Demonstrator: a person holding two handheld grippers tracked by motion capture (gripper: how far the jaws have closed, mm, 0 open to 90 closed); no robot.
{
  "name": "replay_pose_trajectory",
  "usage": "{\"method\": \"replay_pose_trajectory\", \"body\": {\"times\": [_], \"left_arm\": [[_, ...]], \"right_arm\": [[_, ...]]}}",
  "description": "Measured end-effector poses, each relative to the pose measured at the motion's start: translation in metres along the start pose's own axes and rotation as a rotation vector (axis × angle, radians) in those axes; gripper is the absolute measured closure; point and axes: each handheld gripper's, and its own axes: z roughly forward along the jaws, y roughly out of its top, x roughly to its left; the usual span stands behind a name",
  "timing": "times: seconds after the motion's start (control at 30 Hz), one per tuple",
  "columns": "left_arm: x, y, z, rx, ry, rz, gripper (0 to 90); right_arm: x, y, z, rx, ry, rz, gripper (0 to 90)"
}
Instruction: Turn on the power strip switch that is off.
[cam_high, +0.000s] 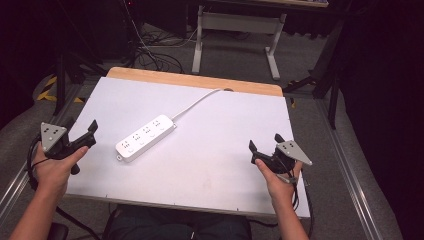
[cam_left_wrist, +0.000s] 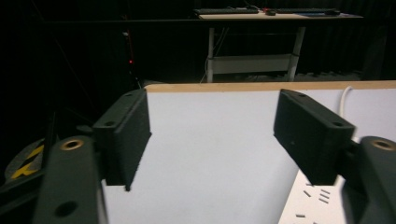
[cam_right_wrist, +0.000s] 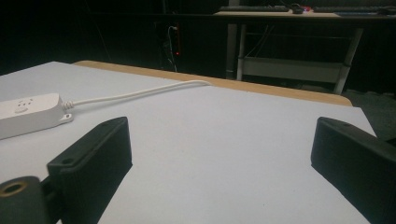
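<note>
A white power strip (cam_high: 146, 137) lies at a slant on the white table top (cam_high: 215, 150), left of centre, its white cable (cam_high: 197, 102) running to the far edge. My left gripper (cam_high: 80, 131) hovers at the table's left edge, open and empty, just left of the strip. In the left gripper view the strip's end (cam_left_wrist: 313, 203) shows at the lower right behind the right jaw. My right gripper (cam_high: 264, 144) is open and empty near the front right. The right gripper view has the strip (cam_right_wrist: 28, 114) far left, with its cable (cam_right_wrist: 140, 93) trailing away.
The table has a wooden strip (cam_high: 195, 80) along its far edge. Beyond it stands a desk frame (cam_high: 235, 35) with loose cables (cam_high: 150, 55) on the floor. A metal rail (cam_high: 350, 165) runs along the right side of the table.
</note>
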Motion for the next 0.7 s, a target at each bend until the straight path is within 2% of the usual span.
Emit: {"method": "replay_pose_trajectory", "body": {"times": [0.1, 0.17, 0.4, 0.7], "left_arm": [[-0.0005, 0.0002, -0.0004, -0.004, -0.006, 0.006, 42.1], [-0.0007, 0.0005, -0.001, -0.004, -0.017, 0.004, 45.6], [-0.0005, 0.0015, -0.0026, -0.028, -0.014, 0.018, 60.0], [0.0022, 0.0019, -0.0031, -0.021, -0.009, 0.014, 80.2]], "right_arm": [[-0.0002, -0.0001, 0.0, -0.001, 0.0, 0.001, 5.6], [-0.0003, 0.0, -0.0001, -0.002, 0.0, 0.001, 5.8], [-0.0013, 0.0004, -0.0009, -0.004, -0.001, 0.008, 6.0], [-0.001, 0.0002, -0.0007, -0.003, 0.002, 0.009, 6.3]]}}
